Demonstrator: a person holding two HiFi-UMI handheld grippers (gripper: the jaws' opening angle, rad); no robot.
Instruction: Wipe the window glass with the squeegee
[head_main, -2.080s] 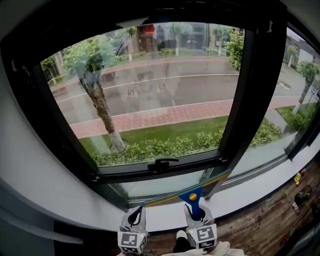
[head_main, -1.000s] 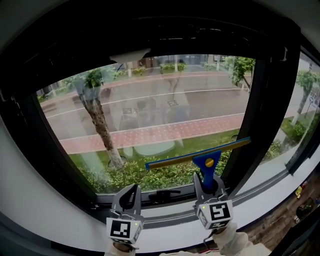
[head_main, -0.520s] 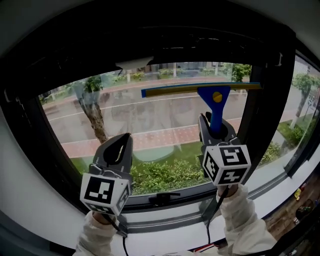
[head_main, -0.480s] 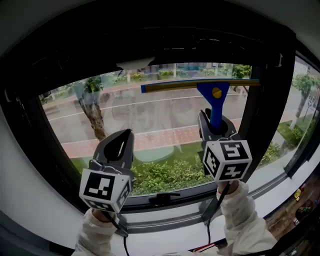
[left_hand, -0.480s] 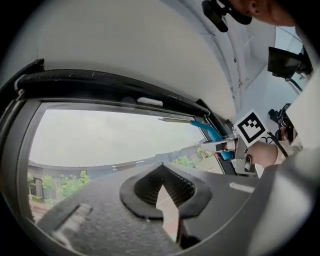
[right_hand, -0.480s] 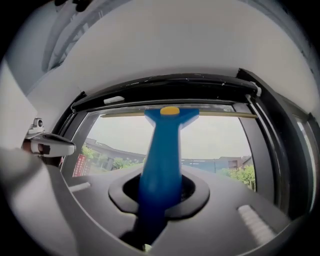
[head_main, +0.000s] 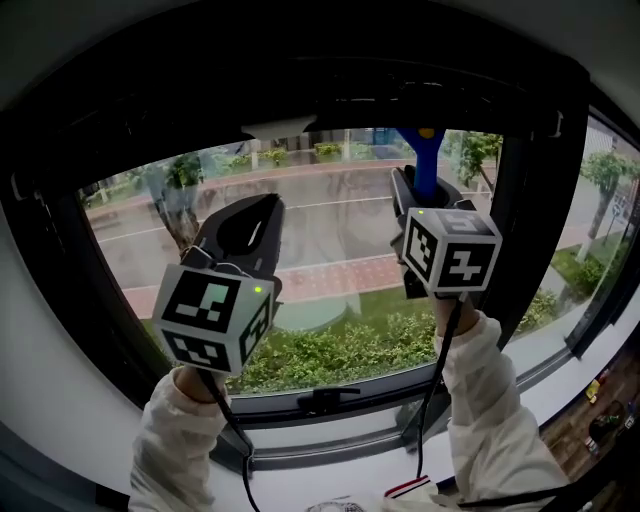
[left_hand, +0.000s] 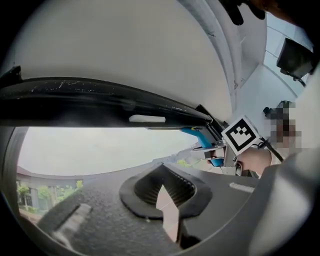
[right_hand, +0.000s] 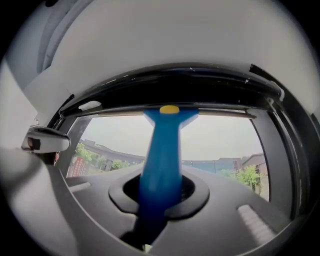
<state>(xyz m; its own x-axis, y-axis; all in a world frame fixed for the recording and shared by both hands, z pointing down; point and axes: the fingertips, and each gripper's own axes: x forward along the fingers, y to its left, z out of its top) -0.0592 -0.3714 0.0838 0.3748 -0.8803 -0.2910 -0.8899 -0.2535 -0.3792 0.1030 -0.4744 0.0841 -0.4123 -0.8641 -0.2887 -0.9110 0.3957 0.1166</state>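
Note:
The blue squeegee (head_main: 424, 160) stands handle-down against the window glass (head_main: 330, 230). Its head reaches the top edge of the pane, and the dark upper frame hides the blade in the head view. My right gripper (head_main: 421, 183) is shut on the blue handle (right_hand: 160, 165). The yellow rivet (right_hand: 169, 109) sits right under the black top frame in the right gripper view. To its left my left gripper (head_main: 262, 204) is raised in front of the glass, shut and holding nothing. The left gripper view shows its jaws closed (left_hand: 162, 172) and the squeegee (left_hand: 197, 134) off to the right.
A black window frame surrounds the pane, with a thick black mullion (head_main: 520, 230) on the right and a black latch handle (head_main: 322, 398) on the bottom rail. A white sill (head_main: 565, 365) runs below. Outside lie a tree, road and hedge. Small items lie on the wooden floor (head_main: 605, 420) at lower right.
Both grippers have risen from the sill to the upper half of the window. The squeegee went from the bottom of the pane to its top edge, its blade now hidden by the frame.

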